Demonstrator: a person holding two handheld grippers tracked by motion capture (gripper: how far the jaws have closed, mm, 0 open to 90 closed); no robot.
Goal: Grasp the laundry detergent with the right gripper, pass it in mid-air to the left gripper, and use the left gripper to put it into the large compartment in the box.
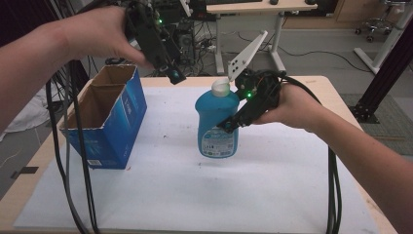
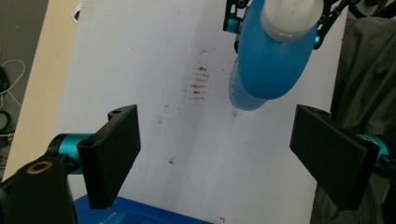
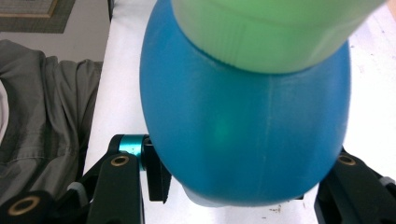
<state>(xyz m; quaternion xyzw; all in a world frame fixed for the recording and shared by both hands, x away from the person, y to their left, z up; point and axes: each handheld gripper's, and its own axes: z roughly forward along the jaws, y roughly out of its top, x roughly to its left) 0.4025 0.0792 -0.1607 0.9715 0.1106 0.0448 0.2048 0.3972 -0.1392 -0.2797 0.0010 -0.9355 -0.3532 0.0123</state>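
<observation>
At the left of the desk (image 1: pixel 272 195) stands an open blue box (image 1: pixel 109 119), its flaps up and its mouth facing the ceiling. Above its far edge hangs the left hand-held gripper (image 2: pixel 217 149), tilted downward with its jaws spread wide and nothing between them; it looks across the white sheet (image 1: pixel 160 190) toward the middle of the desk.

There the blue bottle (image 1: pixel 217 122) with the white cap (image 1: pixel 220 87) stands upright, its long axis vertical, its base seeming just clear of the sheet. The right hand-held gripper (image 1: pixel 229 124) comes in from the right and clamps the bottle's body on both sides, below the shoulder.

So the bottle lies to the right of the box, well apart from it, and the right hand is the one on it. My guess is the coming move carries the bottle leftward and over the box's open top, keeping it upright so it drops in base first.
</observation>
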